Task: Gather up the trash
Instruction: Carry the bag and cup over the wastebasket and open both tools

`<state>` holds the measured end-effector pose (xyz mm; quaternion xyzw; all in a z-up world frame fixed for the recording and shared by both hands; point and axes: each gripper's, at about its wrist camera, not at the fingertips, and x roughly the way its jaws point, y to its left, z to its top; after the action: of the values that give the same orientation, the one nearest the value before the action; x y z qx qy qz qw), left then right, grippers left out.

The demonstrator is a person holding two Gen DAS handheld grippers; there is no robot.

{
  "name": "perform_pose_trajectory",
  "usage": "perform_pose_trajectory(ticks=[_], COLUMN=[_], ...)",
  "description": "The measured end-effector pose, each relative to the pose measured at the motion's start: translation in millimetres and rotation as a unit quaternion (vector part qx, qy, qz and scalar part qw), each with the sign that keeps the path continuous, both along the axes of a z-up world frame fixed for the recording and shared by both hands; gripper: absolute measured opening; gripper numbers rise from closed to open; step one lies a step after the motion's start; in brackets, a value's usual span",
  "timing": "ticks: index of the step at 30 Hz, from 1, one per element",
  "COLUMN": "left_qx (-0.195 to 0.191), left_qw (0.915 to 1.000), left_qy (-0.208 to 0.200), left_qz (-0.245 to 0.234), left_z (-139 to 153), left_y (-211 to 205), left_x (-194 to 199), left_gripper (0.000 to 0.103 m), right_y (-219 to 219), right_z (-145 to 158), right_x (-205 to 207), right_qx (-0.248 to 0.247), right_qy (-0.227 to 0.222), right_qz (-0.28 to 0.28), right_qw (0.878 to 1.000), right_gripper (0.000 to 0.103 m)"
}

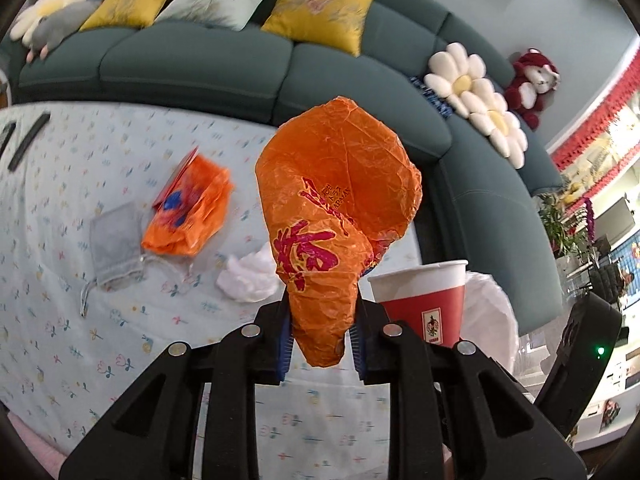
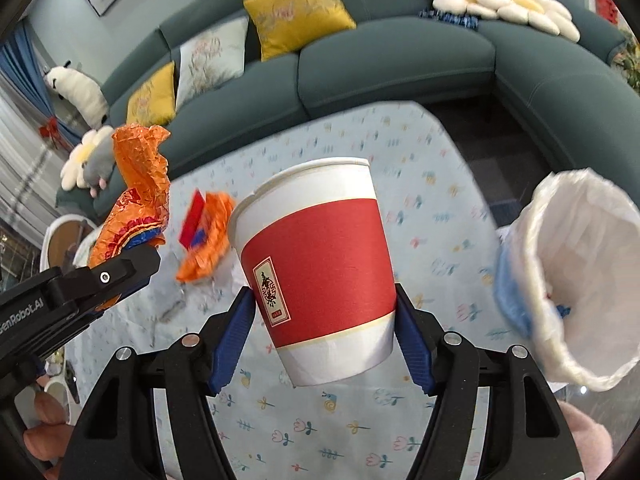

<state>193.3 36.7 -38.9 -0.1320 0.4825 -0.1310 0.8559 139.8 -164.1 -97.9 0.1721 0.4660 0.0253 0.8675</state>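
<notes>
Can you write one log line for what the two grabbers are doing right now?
left gripper: shut on orange wrapper | right gripper: shut on red paper cup | bin: beside table

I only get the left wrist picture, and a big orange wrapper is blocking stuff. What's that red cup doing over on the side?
Observer: The right gripper holds the red and white paper cup up off the table, blue pads on both its sides.
Operator: Is there a bin? I just see something white behind the cup.
Observer: Yes. That is a small bin with a white liner, open mouth facing the right camera, blue scraps inside.
Operator: What's up with my wrapper?
Observer: The left gripper is clamped on the orange wrapper; from the right, its crinkled top stands above the black fingers.
</notes>
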Motion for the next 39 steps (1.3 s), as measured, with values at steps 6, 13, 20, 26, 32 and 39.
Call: perform_pose_trajectory(ticks=[6, 13, 20, 26, 32, 39], left_qx=[0.0, 0.005, 0.016, 0.026, 0.035, 0.043], left_qw=[0.999, 0.9953, 0.9906, 0.9864, 0.983, 0.9791], left_qy=[-0.04, -0.081, -0.106, -0.115, -0.105, -0.08], left_qz=[-0.021, -0.052, -0.085, -0.115, -0.146, -0.182], left_z=[40, 78, 97, 103, 91, 64], left_y=[-27, -65, -106, -147, -187, -236], left_x=[-18, -45, -70, -87, -92, -89], left_gripper=[0.023, 0.023, 0.023, 0.023, 0.023, 0.024], right_y=[-27, -55, -94, -129, -166, -212], right_z=[42, 76, 93, 94, 82, 53], right_x=[-17, -42, -70, -92, -106, -113], right_qx=[-0.003, -0.005, 0.001, 0.003, 0.009, 0.017], right_qy=[-0.044, -0.084, -0.11, -0.118, -0.113, -0.089], right_qz=[-0.016, -0.033, -0.064, -0.092, -0.123, -0.162], right_qw=[0.999, 0.996, 0.992, 0.989, 0.986, 0.983], right_gripper=[0.065, 0.065, 0.065, 0.065, 0.065, 0.065])
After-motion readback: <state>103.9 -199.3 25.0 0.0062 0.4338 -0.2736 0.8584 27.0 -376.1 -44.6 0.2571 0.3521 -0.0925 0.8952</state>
